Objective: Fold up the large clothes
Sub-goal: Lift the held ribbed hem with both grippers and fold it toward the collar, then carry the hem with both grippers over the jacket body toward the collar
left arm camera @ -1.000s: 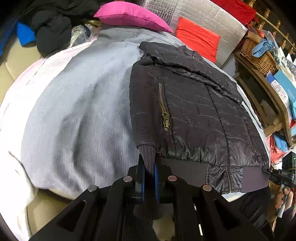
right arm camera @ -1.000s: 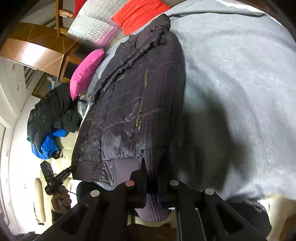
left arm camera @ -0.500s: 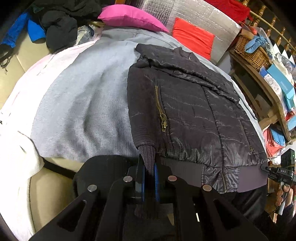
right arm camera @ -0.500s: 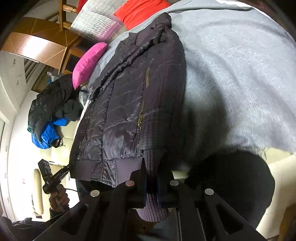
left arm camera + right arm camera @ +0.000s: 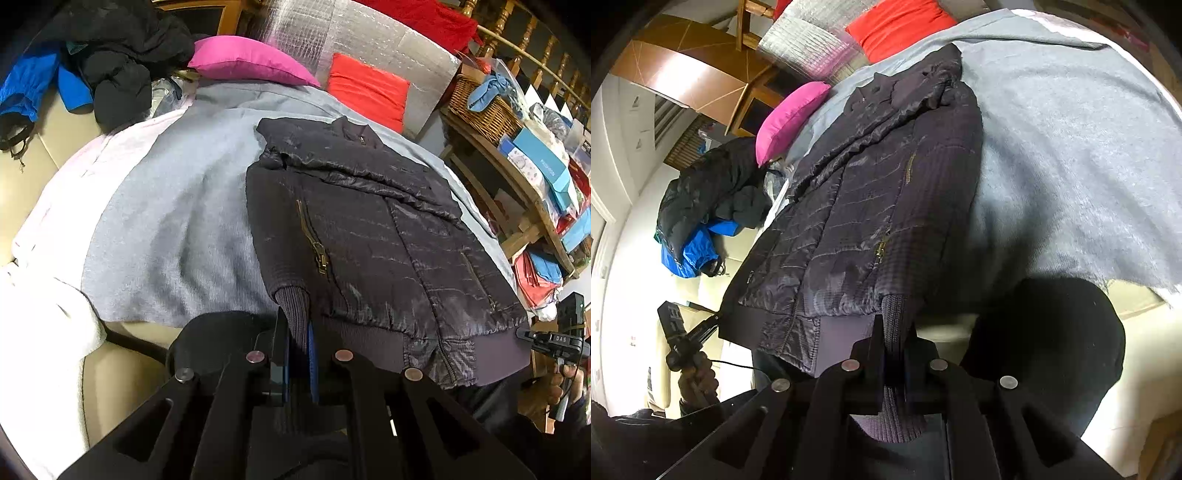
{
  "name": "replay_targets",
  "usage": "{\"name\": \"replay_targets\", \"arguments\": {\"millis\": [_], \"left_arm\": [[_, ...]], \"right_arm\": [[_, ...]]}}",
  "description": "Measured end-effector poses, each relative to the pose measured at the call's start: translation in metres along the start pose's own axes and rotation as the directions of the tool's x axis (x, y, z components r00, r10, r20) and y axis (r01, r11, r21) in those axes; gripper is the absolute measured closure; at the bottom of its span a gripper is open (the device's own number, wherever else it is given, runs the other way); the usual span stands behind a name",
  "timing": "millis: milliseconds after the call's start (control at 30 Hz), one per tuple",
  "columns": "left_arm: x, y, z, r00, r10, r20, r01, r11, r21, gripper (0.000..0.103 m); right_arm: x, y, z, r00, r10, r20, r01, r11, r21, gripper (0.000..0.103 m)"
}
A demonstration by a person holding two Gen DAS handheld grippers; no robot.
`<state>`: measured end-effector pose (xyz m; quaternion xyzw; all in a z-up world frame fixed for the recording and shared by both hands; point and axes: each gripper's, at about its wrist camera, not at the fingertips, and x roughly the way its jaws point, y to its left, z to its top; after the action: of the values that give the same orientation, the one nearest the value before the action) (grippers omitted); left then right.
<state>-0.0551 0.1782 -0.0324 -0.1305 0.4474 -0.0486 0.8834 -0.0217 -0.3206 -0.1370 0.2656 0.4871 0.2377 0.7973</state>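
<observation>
A dark quilted jacket (image 5: 369, 236) lies front-up on a grey blanket (image 5: 177, 229), collar at the far end, hem at the near edge. My left gripper (image 5: 295, 328) is shut on the ribbed knit cuff (image 5: 293, 302) at the jacket's left side. In the right wrist view the jacket (image 5: 871, 206) runs up and to the left. There my right gripper (image 5: 894, 332) is shut on the other ribbed cuff (image 5: 894, 314). Each view catches the other gripper, held in a hand: the right gripper (image 5: 554, 339) at the far right, the left gripper (image 5: 687, 332) at the far left.
A pink pillow (image 5: 247, 59) and a red cushion (image 5: 365, 92) lie beyond the collar. A pile of black and blue clothes (image 5: 110, 62) sits at the back left. A wooden shelf (image 5: 517, 184) with a wicker basket (image 5: 484, 110) and boxes stands on the right.
Both cameras have risen and drawn back, cuffs still gripped. The near edge of the blanket and a dark rounded shape below it have come into view.
</observation>
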Motion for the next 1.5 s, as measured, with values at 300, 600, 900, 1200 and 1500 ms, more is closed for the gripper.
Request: {"name": "replay_targets", "arguments": {"millis": [300, 600, 900, 1200, 1500], "left_arm": [[-0.003, 0.002, 0.016, 0.999, -0.033, 0.024, 0.033, 0.999, 0.006, 0.094], [-0.011, -0.002, 0.052, 0.989, -0.080, 0.122, 0.080, 0.997, 0.004, 0.094], [-0.015, -0.014, 0.092, 0.964, -0.114, 0.238, 0.114, 0.993, 0.014, 0.094], [-0.009, -0.009, 0.105, 0.957, -0.105, 0.271, 0.121, 0.992, -0.044, 0.094], [-0.001, -0.009, 0.119, 0.954, -0.102, 0.283, 0.127, 0.990, -0.069, 0.094]], "right_arm": [[-0.009, -0.002, 0.009, 1.000, 0.031, 0.003, -0.031, 0.999, -0.010, 0.094], [-0.026, 0.012, 0.038, 0.992, 0.095, 0.079, -0.091, 0.995, -0.050, 0.094], [-0.036, 0.032, 0.071, 0.976, 0.127, 0.176, -0.109, 0.989, -0.104, 0.095], [-0.038, 0.038, 0.104, 0.944, 0.178, 0.278, -0.160, 0.983, -0.084, 0.095], [-0.033, 0.037, 0.121, 0.915, 0.226, 0.335, -0.230, 0.973, -0.028, 0.095]]}}
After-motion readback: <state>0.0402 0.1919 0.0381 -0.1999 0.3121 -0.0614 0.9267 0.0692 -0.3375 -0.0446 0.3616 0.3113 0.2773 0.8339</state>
